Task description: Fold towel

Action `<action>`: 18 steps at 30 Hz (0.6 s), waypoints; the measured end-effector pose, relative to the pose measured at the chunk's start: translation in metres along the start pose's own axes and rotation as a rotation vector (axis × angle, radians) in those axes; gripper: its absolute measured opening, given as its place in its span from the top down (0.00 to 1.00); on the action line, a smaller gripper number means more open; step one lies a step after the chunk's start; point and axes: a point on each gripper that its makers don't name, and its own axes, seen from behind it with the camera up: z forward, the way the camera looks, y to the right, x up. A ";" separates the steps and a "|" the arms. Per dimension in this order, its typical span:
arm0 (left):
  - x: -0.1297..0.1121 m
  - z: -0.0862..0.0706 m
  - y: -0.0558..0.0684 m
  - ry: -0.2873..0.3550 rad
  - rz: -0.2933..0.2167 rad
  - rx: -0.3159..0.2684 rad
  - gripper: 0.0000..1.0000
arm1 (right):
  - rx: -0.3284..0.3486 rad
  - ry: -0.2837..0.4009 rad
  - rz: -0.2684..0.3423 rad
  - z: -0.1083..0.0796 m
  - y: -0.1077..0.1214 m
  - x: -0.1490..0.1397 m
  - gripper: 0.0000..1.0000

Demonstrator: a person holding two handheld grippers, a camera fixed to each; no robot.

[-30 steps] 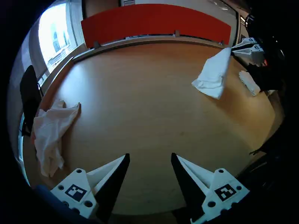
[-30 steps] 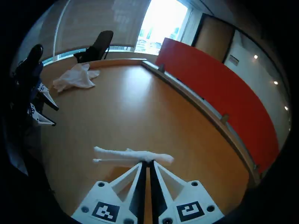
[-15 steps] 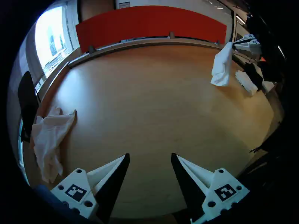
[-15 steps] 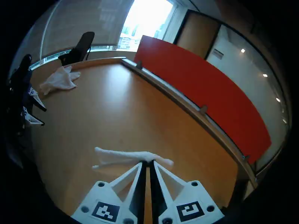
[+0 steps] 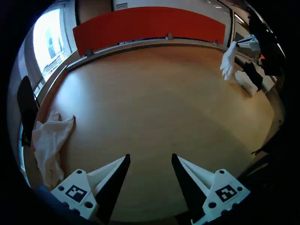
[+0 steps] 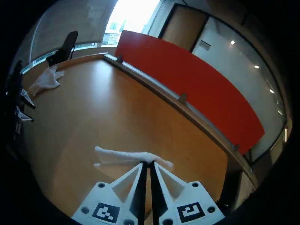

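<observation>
In the right gripper view my right gripper [image 6: 147, 163] is shut on a folded white towel [image 6: 129, 157], whose edge sticks out to both sides of the fingertips above the wooden table [image 6: 93, 112]. The left gripper view shows that same towel [image 5: 228, 63] hanging from the right gripper [image 5: 245, 43] at the table's far right. My left gripper [image 5: 149, 157] stands open over the near table edge with nothing between its fingers. A crumpled white towel [image 5: 50, 140] lies at the table's left edge, seen also as the crumpled towel [image 6: 45, 80] far left in the right gripper view.
Another folded white towel [image 5: 246, 82] lies at the table's far right edge. A red partition [image 5: 150, 24] runs along the table's back edge. A dark chair [image 5: 26, 108] stands beyond the left edge, by the window. The left gripper [image 6: 22, 108] shows far left.
The right gripper has carried the hanging towel farther right and up, away from the table's middle, and its view has swung toward the red partition. The left gripper has hardly moved.
</observation>
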 end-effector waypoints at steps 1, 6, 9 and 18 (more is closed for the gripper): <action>0.001 0.000 0.001 0.000 0.000 0.000 0.19 | -0.006 -0.003 0.004 0.000 0.006 -0.002 0.94; 0.004 0.002 0.004 -0.001 0.000 0.000 0.19 | -0.033 -0.020 0.022 -0.002 0.036 -0.011 0.94; 0.006 0.003 0.005 0.000 0.002 0.002 0.19 | -0.050 -0.031 0.028 -0.004 0.054 -0.016 0.94; 0.013 0.005 0.006 -0.001 0.004 0.006 0.19 | -0.097 -0.068 0.026 -0.008 0.100 -0.033 0.94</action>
